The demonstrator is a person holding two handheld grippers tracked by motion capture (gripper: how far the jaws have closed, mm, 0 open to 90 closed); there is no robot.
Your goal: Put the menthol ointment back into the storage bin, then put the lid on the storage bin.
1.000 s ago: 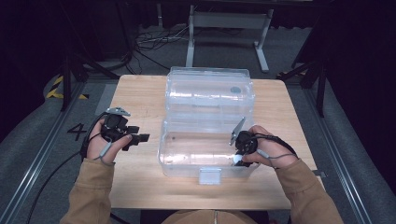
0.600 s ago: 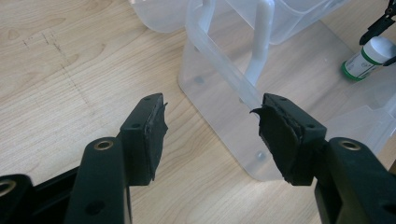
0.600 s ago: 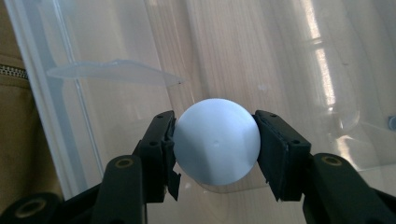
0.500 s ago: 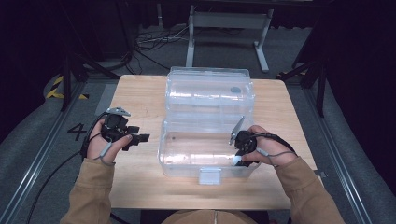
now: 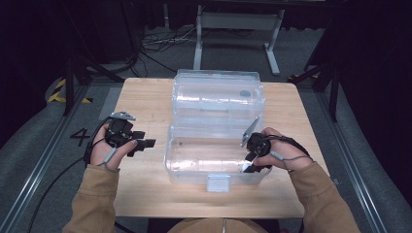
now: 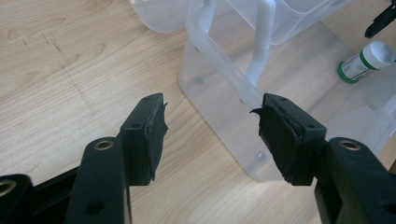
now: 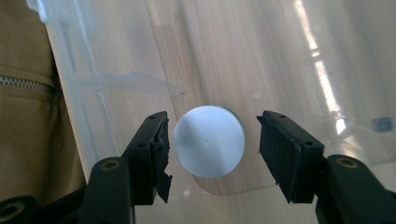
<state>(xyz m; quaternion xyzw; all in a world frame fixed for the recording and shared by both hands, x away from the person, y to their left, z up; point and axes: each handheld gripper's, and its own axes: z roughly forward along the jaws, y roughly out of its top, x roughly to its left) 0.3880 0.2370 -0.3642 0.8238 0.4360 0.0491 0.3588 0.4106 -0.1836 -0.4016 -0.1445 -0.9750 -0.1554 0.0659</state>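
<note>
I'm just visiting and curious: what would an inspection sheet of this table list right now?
Surface: wooden table, bare around the box.
Job's things: clear plastic box, lid open; small white-capped bottle lying inside.
Clutter: nothing seen.
Grippers: left hand-held gripper open beside the box; right hand-held gripper inside the box, jaws just opened, either side of the bottle's cap.
Cables: left gripper's cable trailing to the floor.
Surroundings: floor cables, metal stand.

wooden table, grey floor, dark surroundings
</note>
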